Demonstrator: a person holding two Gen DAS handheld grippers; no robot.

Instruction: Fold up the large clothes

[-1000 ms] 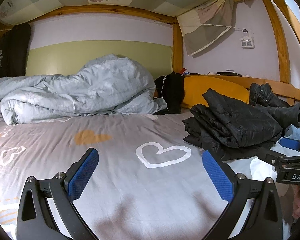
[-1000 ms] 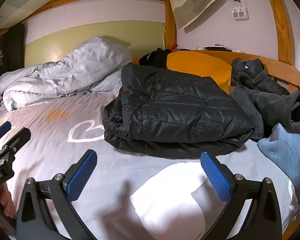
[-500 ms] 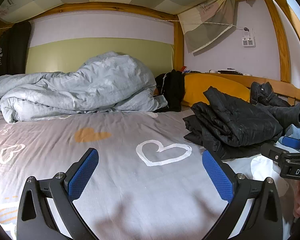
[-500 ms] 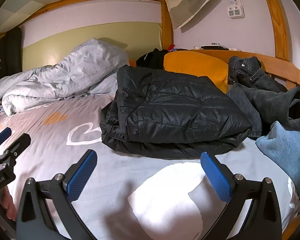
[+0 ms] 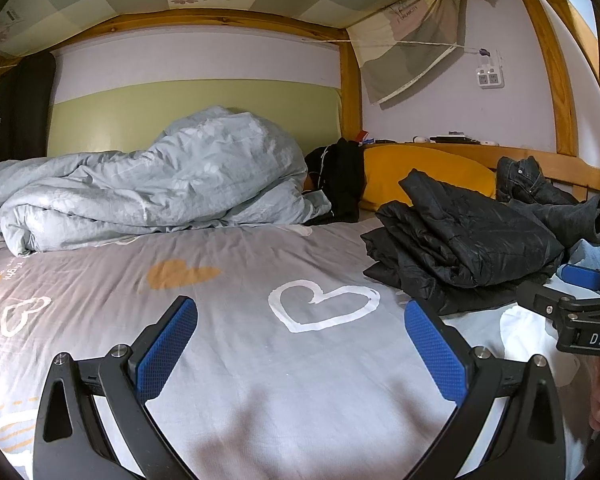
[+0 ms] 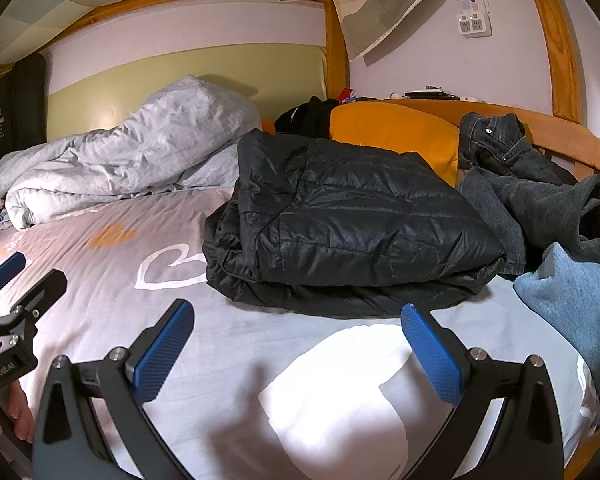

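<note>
the landmark here is the folded black puffer jacket (image 6: 340, 216), which lies on the grey bed sheet (image 5: 228, 264) with heart prints.

far to the left of the jacket, a crumpled light grey duvet (image 5: 152, 184) is piled against the green headboard wall. between the duvet and the jacket, the sheet shows an orange heart (image 5: 180, 274) and a white outlined heart (image 5: 320, 304); the white one lies just beside the left edge of the jacket.

the left gripper (image 5: 300, 356) hovers above the sheet to the left of the jacket, in front of the white heart. its two blue pads stand wide apart and nothing is between them. in the right wrist view this gripper appears at the left border (image 6: 8, 312), with fingers of a hand (image 6: 18, 408) under it.

the right gripper (image 6: 298, 354) is just in front of the jacket, above a bright patch of light on the sheet. its blue pads are also spread wide, and it has hold of nothing; it does not touch the jacket.

behind the jacket are a small black garment (image 6: 304, 116) and an orange pillow (image 6: 396, 136). to the right of the jacket, dark jeans (image 6: 496, 144) hang on the wooden rail, a dark grey garment (image 6: 556, 204) touches the jacket's right side, and a blue cloth (image 6: 576, 296) lies in front of that.
</note>
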